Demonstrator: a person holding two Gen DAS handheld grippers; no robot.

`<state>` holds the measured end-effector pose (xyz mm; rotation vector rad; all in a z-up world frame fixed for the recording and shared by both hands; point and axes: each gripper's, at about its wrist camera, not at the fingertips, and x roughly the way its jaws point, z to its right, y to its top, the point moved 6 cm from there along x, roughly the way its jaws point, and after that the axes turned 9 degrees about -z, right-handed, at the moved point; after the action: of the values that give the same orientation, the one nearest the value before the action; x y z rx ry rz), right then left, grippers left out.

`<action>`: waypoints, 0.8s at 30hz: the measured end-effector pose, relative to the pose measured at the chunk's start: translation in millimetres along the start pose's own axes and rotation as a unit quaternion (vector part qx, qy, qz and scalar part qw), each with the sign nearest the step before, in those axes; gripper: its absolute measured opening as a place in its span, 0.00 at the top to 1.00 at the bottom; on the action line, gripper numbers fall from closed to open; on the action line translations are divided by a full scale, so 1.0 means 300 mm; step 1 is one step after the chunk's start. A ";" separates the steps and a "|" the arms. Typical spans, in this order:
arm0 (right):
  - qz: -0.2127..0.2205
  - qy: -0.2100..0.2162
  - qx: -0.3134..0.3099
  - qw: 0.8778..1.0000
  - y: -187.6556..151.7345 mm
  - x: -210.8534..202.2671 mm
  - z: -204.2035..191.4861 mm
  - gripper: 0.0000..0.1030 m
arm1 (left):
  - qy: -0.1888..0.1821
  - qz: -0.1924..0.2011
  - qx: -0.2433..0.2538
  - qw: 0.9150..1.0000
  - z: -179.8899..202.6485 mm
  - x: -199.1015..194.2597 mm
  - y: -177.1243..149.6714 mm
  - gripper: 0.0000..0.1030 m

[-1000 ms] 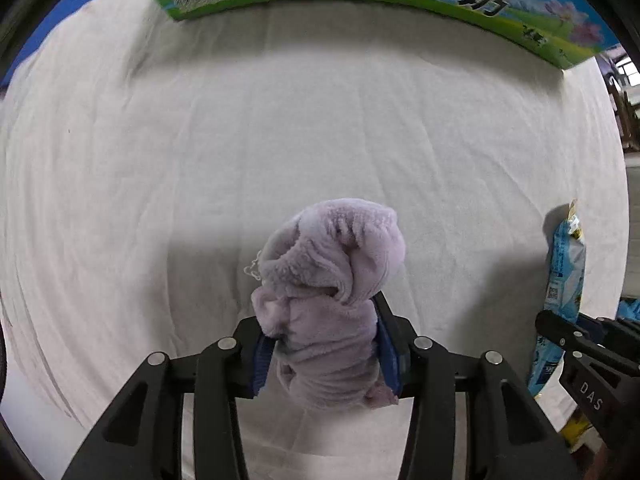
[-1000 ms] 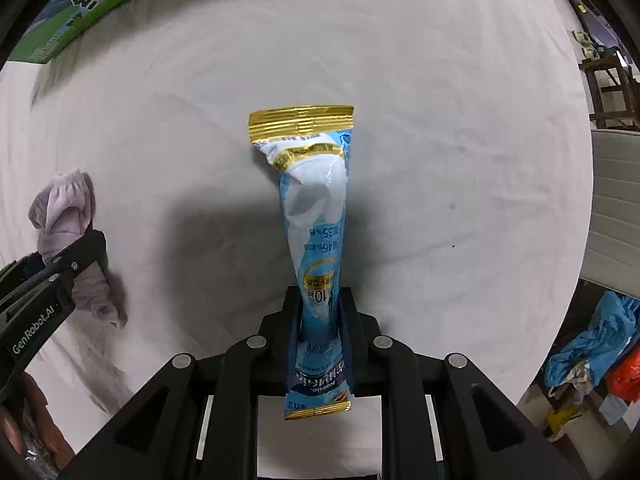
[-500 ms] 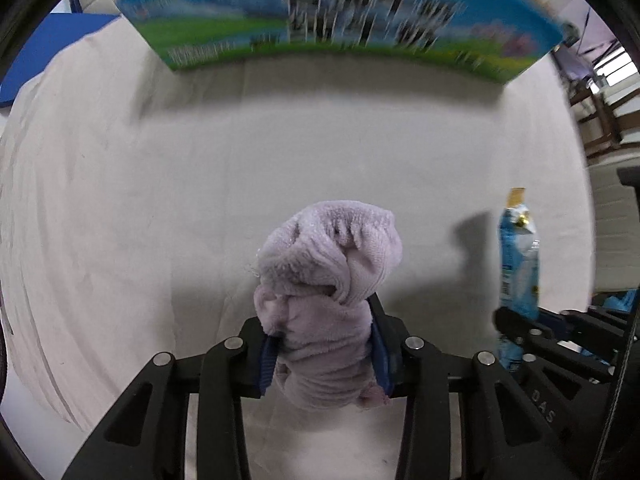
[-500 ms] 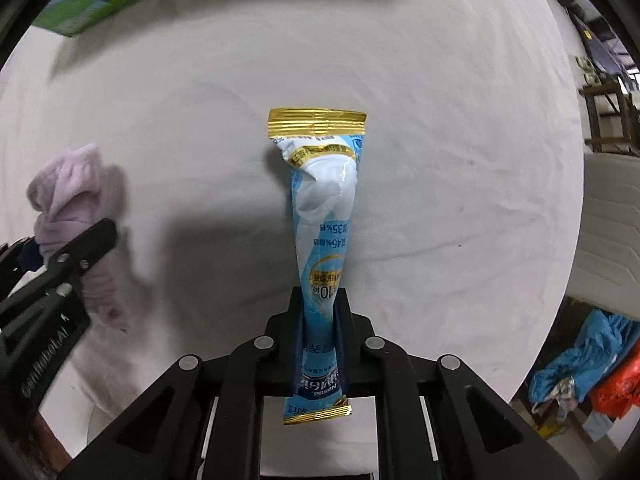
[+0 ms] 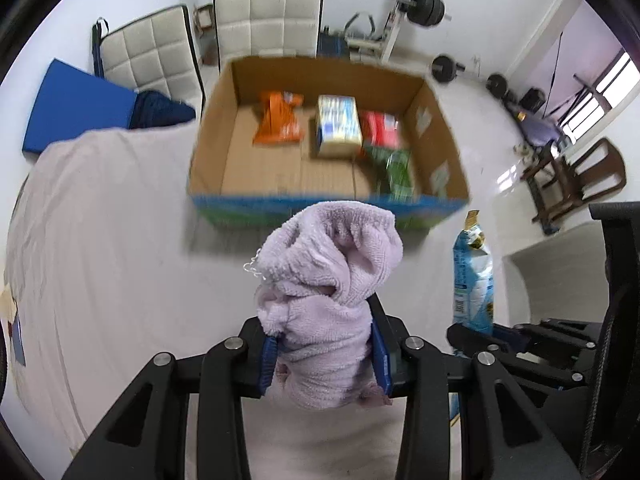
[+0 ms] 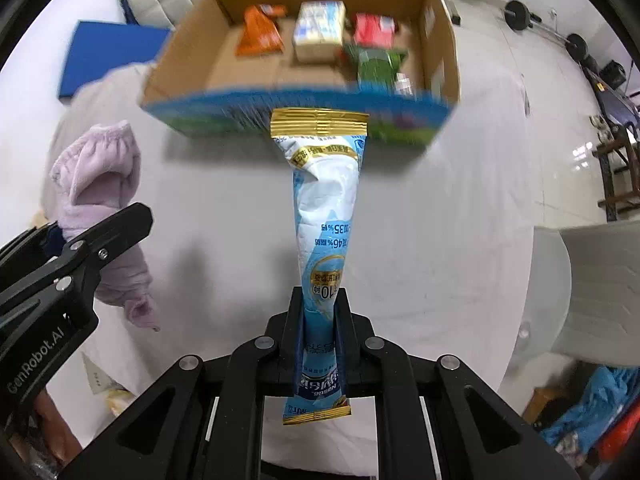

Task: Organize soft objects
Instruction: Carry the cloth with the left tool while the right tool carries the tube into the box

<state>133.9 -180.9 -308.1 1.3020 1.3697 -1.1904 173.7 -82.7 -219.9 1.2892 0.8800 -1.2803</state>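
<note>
The left tongs (image 5: 325, 354) pinch a bunched lilac towel (image 5: 326, 280) above the white-covered desk (image 5: 100, 240), and the right tongs (image 6: 320, 344) pinch a tall blue pouch (image 6: 324, 216) upright. At twelve o'clock from both stands an open cardboard box (image 5: 212, 128) holding an orange packet (image 5: 278, 120), a tissue pack (image 5: 338, 124) and a green bag (image 5: 394, 168).

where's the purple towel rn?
Clamped in the left gripper, centre of the left wrist view, held above the white cloth-covered table just short of the cardboard box. The purple towel also shows at the right wrist view's left edge.
</note>
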 end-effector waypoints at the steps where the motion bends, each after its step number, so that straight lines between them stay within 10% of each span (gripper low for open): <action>1: 0.009 0.006 -0.001 1.000 0.024 -0.039 -0.005 0.87 | -0.005 0.004 -0.002 1.000 -0.024 -0.012 0.039 0.66; 11: 0.066 0.061 0.017 0.996 0.383 -0.206 -0.013 0.87 | -0.029 0.005 -0.038 0.999 -0.136 0.034 0.381 0.65; 24: 0.032 0.093 0.076 0.992 0.816 0.125 0.006 0.87 | -0.051 -0.110 -0.100 0.988 -0.297 0.365 0.590 0.65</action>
<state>375.4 -178.8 -362.0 1.5863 1.3789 -1.1714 378.8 -43.4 -307.4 0.9814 1.0713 -1.3766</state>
